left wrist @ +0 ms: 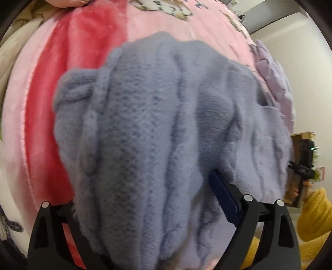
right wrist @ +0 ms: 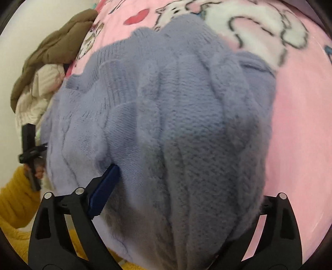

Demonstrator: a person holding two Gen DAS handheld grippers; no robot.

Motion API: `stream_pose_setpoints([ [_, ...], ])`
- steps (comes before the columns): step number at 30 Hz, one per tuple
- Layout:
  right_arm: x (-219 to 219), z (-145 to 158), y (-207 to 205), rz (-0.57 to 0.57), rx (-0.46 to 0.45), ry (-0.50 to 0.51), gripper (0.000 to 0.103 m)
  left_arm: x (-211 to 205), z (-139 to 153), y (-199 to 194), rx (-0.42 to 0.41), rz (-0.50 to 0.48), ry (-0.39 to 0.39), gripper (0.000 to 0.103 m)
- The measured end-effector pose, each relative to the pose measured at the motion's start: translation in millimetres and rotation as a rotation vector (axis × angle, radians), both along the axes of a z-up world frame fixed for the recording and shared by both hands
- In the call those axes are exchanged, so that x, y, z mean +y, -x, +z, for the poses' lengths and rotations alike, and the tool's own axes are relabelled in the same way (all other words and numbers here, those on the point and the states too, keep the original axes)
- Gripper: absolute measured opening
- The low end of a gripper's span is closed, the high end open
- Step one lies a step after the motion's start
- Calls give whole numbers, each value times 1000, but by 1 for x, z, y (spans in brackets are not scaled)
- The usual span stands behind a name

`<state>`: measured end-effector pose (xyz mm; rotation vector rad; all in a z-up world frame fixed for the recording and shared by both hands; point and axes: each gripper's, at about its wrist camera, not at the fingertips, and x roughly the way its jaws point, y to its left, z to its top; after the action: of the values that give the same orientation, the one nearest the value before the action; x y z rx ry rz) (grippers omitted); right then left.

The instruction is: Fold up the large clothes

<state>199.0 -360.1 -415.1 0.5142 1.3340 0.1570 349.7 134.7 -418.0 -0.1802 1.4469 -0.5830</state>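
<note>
Lavender sweater (left wrist: pixel 157 128), bunched, pink blanket (left wrist: pixel 157 18) around

One bulky lavender cable-knit sweater (left wrist: pixel 157 128) lies on one pink fleece blanket printed with cartoon animals (right wrist: pixel 300 116). One brown quilted garment (right wrist: pixel 54 54) and one cream garment (right wrist: pixel 39 93) are heaped beside it. Two black two-finger grippers show: left (left wrist: pixel 145 207), right (right wrist: pixel 182 199).

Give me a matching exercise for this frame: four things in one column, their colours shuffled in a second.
Things:
1. sweater
2. blanket
3. sleeve
4. jacket

Colours:
A. brown
B. lavender-blue
C. pink with white cartoon animals
D. mustard yellow

Pairs: 1-B, 2-C, 3-D, 4-A
</note>
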Motion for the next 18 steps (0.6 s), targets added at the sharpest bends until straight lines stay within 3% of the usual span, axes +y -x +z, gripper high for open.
stream_pose_setpoints([
  [2,6,7,3,10,-16,49,59,-6,7,4,-15,-11,4,56],
  [3,10,9,3,19,-13,95,39,-12,7,7,-44,-23,-59,48],
  [4,13,9,4,27,-8,127,32,-18,5,10,-60,-35,-118,38],
  [8,17,16,3,-8,14,188,26,-34,0,11,-66,19,-196,26],
  [12,26,57,4,-36,-26,296,23,-40,37,16,-135,106,-243,23],
  [18,21,129,15,-137,-85,312,23,-28,101,21,-170,316,-140,22],
])
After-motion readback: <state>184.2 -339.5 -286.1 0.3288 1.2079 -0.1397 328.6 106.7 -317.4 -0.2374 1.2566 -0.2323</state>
